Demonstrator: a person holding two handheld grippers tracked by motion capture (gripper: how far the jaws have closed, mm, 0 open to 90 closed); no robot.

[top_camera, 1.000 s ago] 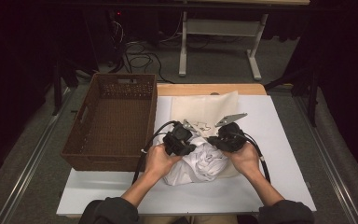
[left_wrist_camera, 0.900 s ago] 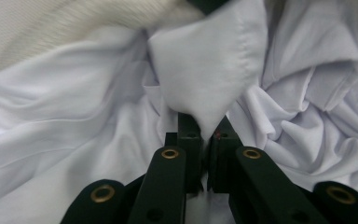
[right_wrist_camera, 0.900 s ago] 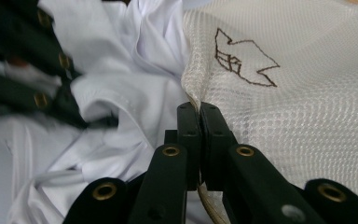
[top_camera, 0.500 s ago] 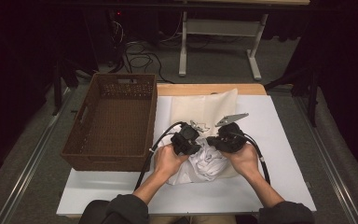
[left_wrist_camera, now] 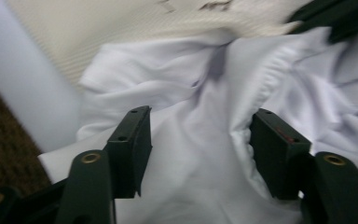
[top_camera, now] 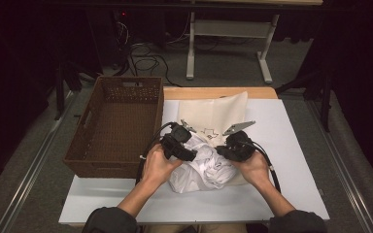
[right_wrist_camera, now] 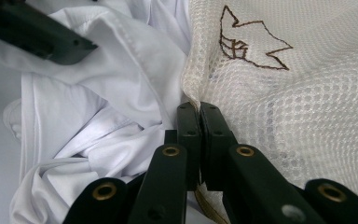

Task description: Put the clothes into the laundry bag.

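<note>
Nearest to us, our two hands hold the grippers over a crumpled white garment (top_camera: 201, 165) that lies at the front middle of the bench (top_camera: 291, 141). Our left gripper (left_wrist_camera: 198, 149) stands with its jaws wide apart, pressed down into the white cloth, which bulges up between them; nothing is pinched. In the high view this left gripper (top_camera: 177, 145) sits at the garment's left side, close to the basket. Our right gripper (right_wrist_camera: 199, 126) has its jaws closed tight on the edge of a cream mesh bag (right_wrist_camera: 298, 93), right where the mesh meets the white garment (right_wrist_camera: 98, 116). A brown outline figure (right_wrist_camera: 249, 44) is stitched on the mesh just beyond the jaws. In the high view the right gripper (top_camera: 235, 145) is at the garment's right side. The garment lies partly at the mouth of the mesh bag (top_camera: 218, 114), which stretches flat away from us toward the far edge of the bench. Farther left stands a brown woven basket (top_camera: 114, 131), just beside the bag and garment
</note>
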